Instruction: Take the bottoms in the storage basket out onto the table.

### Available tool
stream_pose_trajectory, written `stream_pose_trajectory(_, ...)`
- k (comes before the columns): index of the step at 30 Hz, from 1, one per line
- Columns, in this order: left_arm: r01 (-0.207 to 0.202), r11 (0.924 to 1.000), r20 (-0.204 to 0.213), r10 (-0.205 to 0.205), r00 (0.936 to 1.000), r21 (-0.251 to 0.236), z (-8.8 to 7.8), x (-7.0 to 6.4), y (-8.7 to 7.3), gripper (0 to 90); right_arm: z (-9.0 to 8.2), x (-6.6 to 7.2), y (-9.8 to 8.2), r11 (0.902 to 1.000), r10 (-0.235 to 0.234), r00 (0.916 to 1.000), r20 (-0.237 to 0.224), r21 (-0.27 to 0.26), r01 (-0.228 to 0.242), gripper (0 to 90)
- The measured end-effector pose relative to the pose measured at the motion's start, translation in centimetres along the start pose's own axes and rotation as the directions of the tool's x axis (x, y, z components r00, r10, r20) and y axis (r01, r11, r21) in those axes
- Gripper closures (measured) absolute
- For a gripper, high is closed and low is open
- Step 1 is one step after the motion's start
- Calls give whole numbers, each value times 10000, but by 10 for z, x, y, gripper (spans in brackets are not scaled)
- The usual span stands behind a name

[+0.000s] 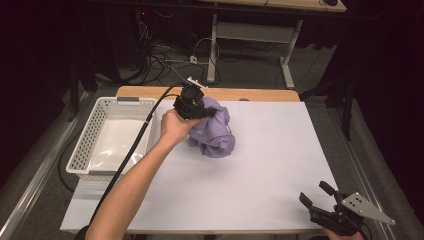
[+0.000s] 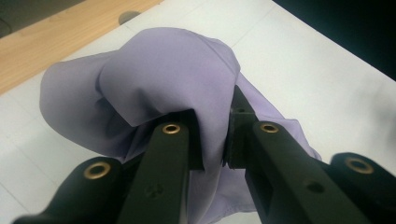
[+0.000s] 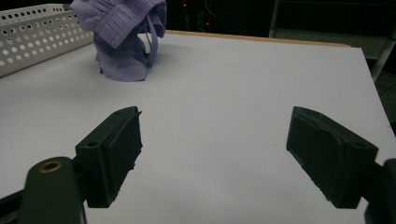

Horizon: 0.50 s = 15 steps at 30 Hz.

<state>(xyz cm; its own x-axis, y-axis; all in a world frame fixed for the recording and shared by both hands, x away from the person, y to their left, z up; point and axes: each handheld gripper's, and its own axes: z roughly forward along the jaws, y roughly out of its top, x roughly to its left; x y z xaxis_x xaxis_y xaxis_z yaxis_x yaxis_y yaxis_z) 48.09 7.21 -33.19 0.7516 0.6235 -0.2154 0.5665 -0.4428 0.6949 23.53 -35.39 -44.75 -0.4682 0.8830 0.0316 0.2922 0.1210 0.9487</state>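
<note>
Covering the wooden table (image 1: pixel 150 92), white sheet (image 1: pixel 260 165), dark room, left claw (image 2: pixel 212 135) clamping lilac cloth (image 2: pixel 154 79), right claw (image 3: pixel 212 158) apart.

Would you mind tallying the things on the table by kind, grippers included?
Lavender garment: 1, bunched, pinched in the left gripper
White perforated basket: 1
Grippers: 2, the right gripper with jaws open at the table's near right corner
Total: 4
</note>
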Motion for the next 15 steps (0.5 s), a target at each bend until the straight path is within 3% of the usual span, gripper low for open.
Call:
stream_pose_trajectory(7,309,9995,120,-309,9994,53,6,7,-6,795,0,0,0,10000,12,10000,-7,3,-12,188)
stream_pose_trajectory(15,387,9991,34,-388,9992,168,11,10,-10,795,0,0,0,10000,0,10000,-4,13,0,188)
